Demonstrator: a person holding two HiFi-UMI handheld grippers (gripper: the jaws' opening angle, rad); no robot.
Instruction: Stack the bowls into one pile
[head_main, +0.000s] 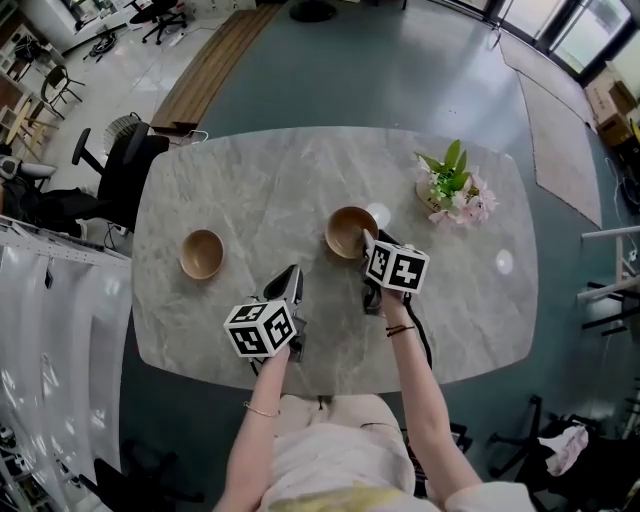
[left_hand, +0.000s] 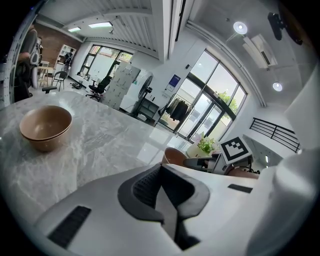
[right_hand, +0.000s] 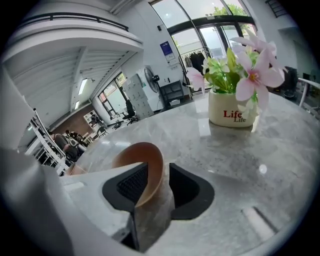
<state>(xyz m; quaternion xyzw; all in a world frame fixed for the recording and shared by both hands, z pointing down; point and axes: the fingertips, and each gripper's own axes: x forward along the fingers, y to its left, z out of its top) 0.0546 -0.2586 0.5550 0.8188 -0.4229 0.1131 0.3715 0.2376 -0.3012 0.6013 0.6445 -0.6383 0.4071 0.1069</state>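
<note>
Two brown wooden bowls stand apart on the marble table. One bowl is at the left. The other bowl is near the middle. My right gripper straddles the near right rim of the middle bowl. Its jaws stand wide, with a gap beside the thin wall, so it is open. My left gripper hovers low over bare table between the two bowls. It is shut and holds nothing. In the left gripper view the middle bowl shows beside the right gripper's marker cube.
A white pot of pink flowers stands at the far right of the table, just beyond the middle bowl. A black office chair sits off the table's left edge. The near table edge lies just behind both grippers.
</note>
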